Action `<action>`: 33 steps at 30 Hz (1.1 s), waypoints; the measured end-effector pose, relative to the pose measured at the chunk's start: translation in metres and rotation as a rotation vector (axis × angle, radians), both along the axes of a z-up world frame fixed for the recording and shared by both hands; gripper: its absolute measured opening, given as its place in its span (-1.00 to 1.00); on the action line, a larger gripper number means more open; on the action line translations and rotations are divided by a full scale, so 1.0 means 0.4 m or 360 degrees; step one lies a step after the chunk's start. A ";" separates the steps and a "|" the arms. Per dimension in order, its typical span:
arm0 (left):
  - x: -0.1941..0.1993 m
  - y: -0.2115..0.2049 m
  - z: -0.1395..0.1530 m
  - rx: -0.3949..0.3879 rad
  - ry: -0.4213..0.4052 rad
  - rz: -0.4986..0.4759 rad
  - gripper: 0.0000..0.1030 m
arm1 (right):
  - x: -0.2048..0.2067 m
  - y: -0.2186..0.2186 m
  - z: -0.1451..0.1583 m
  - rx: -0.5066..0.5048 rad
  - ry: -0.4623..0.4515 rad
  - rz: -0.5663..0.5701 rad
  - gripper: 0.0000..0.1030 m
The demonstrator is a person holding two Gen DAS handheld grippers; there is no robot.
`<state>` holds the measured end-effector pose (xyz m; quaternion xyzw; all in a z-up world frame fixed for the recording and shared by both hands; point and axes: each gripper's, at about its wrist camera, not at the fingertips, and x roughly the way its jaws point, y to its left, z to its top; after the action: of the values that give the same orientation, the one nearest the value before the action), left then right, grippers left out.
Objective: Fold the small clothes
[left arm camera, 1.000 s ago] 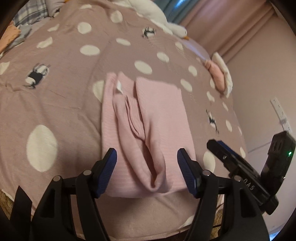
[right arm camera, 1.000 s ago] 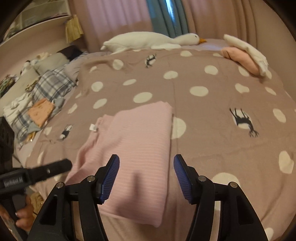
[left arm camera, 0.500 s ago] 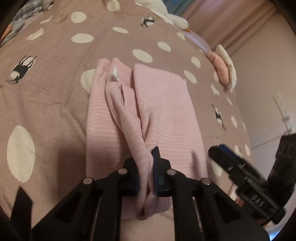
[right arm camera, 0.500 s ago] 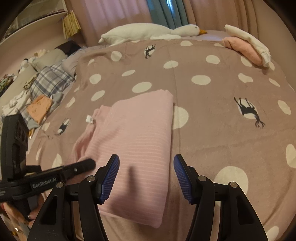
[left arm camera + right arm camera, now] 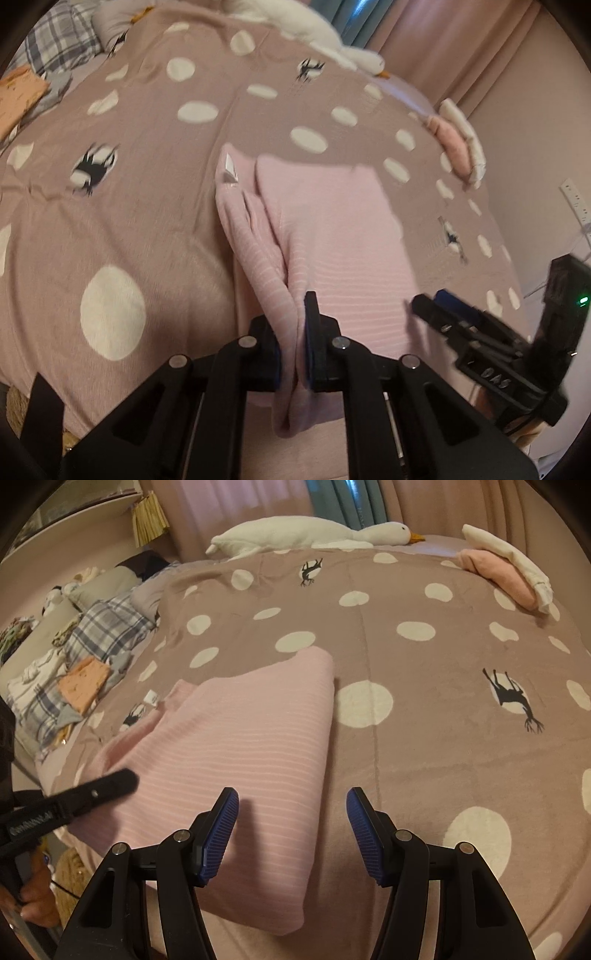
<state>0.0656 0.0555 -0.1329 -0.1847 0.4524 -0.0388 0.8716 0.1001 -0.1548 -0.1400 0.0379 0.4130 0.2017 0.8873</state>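
Note:
A pink striped garment (image 5: 332,236) lies partly folded on the dotted bedspread (image 5: 155,206). My left gripper (image 5: 293,343) is shut on a raised ridge of its cloth near the front edge of the bed. In the right wrist view the same pink garment (image 5: 243,746) spreads out flat, and my right gripper (image 5: 291,834) stands open just above its near right corner, nothing between its blue pads. The left gripper (image 5: 110,782) shows there at the left, a hand below it. The right gripper (image 5: 443,306) appears at the right of the left wrist view.
A white goose plush (image 5: 310,535) lies at the head of the bed. Folded pink and white clothes (image 5: 506,568) sit at the far right. A plaid cloth with an orange piece (image 5: 85,686) and other laundry lies at the left. A wall (image 5: 535,129) runs along the right.
My left gripper went from open around the garment's raised fold to shut on it, then lifted the cloth slightly. The right gripper stayed open in place.

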 end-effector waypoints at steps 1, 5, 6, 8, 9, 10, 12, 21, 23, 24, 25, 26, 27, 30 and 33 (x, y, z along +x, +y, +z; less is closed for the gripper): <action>0.003 0.001 -0.013 0.0013 0.0028 0.0000 -0.79 | 0.001 0.002 -0.003 -0.0005 0.0007 0.0004 0.18; 0.010 0.003 -0.048 0.0062 0.0090 -0.0001 -0.71 | 0.004 0.007 -0.012 -0.0023 0.0038 0.0015 0.18; 0.010 0.003 -0.051 0.0063 0.0098 -0.0003 -0.69 | 0.005 0.008 -0.013 -0.0026 0.0043 0.0016 0.18; 0.011 0.006 -0.055 0.0061 0.0106 0.0003 -0.66 | 0.007 0.011 -0.018 -0.0034 0.0056 0.0018 0.18; 0.011 0.008 -0.055 0.0050 0.0106 0.0006 -0.65 | 0.007 0.013 -0.019 -0.0037 0.0061 0.0019 0.18; 0.010 0.010 -0.054 0.0037 0.0108 0.0006 -0.65 | 0.007 0.015 -0.021 -0.0039 0.0064 0.0019 0.18; 0.011 0.020 -0.050 -0.0008 0.0117 0.0015 -0.56 | 0.007 0.016 -0.022 -0.0041 0.0067 0.0020 0.18; 0.040 0.070 -0.013 -0.0116 0.0054 0.0125 0.39 | 0.024 0.003 -0.025 0.0008 0.0087 -0.0029 0.44; 0.057 0.068 -0.031 -0.0158 0.0084 0.0102 0.40 | 0.036 0.001 -0.032 0.0050 0.0122 -0.0026 0.44; 0.062 0.064 -0.040 -0.0168 0.0100 0.0091 0.40 | 0.044 0.000 -0.037 0.0073 0.0142 -0.0023 0.44; 0.066 0.059 -0.053 -0.0174 0.0124 0.0078 0.40 | 0.051 0.002 -0.043 0.0090 0.0166 -0.0019 0.44; 0.069 0.053 -0.064 -0.0179 0.0148 0.0063 0.40 | 0.057 0.003 -0.049 0.0097 0.0183 -0.0013 0.44; 0.074 0.046 -0.079 -0.0188 0.0171 0.0046 0.40 | 0.063 0.006 -0.056 0.0109 0.0198 -0.0004 0.44; 0.084 0.042 -0.094 -0.0241 0.0180 0.0024 0.40 | 0.077 0.015 -0.070 0.0152 0.0242 0.0027 0.44; 0.092 0.045 -0.100 -0.0282 0.0180 0.0015 0.37 | 0.090 0.021 -0.083 0.0215 0.0288 0.0062 0.44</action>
<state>0.1022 0.0736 -0.1731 -0.2652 0.4948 -0.0641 0.8251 0.1359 -0.1462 -0.1731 0.1076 0.4774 0.2421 0.8378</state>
